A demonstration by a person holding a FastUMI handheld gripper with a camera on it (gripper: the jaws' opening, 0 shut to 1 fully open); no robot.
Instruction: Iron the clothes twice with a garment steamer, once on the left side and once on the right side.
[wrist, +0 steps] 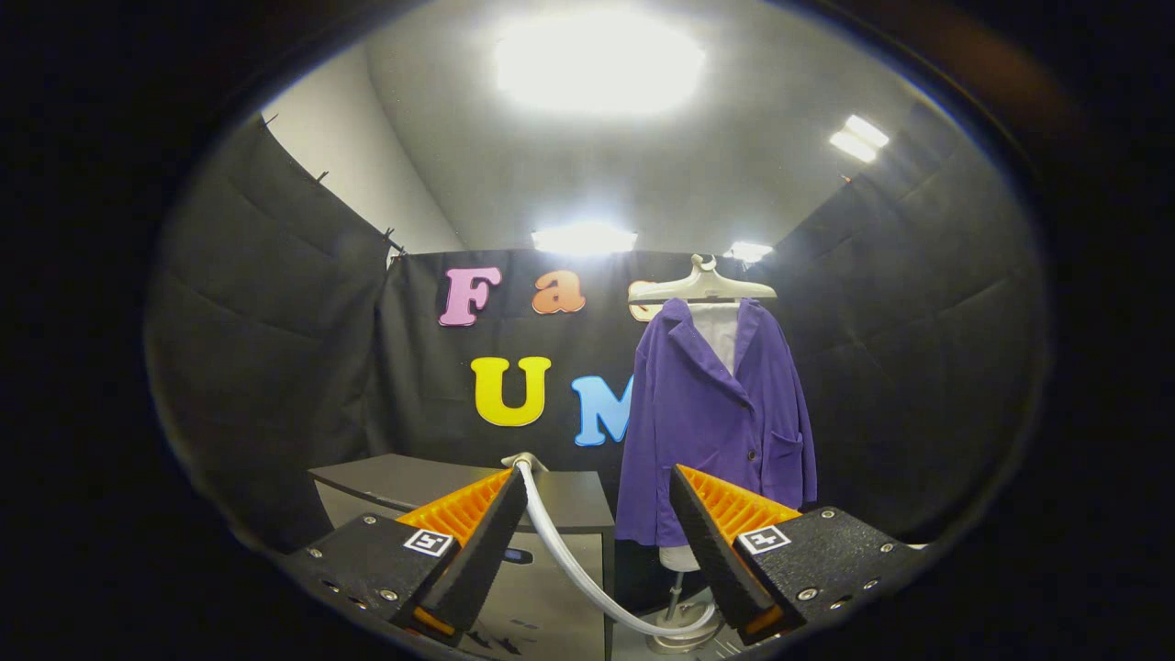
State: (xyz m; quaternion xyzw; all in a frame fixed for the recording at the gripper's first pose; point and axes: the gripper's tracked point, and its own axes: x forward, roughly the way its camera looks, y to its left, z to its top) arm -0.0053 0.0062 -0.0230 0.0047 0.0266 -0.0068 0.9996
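Hovering with fingers spread wide and nothing between them, the tool points into the booth. No contact with anything.

Just ahead, running through the gap between the fingers: a pale hose. It rises from a base on the floor at about 5 o'clock of the gap and arcs up toward 11 o'clock, ending at a light-coloured steamer head that sits at the near edge of the grey worktop. Head is small in view; its handle orientation is hard to tell.

Beyond the right finger, at roughly 1 o'clock: a purple jacket on a pale hanger, draped over a stand whose foot shows below the hem. White lining or shirt visible at the collar. Jacket hangs apart from the worktop, to its right.

Judgement: step in hand is picking up the steamer head; no ironing pass done yet.

Notes for doing it well:
- Bring the tool forward toward 11 o'clock, keeping the opening wide until both fingers straddle the head's grip.
- Approach so the hose trails free, not trapped between the fingers.
- Close firmly; hose weight will likely tug the head down.
- Leave slack in the hose before swinging right toward the jacket.
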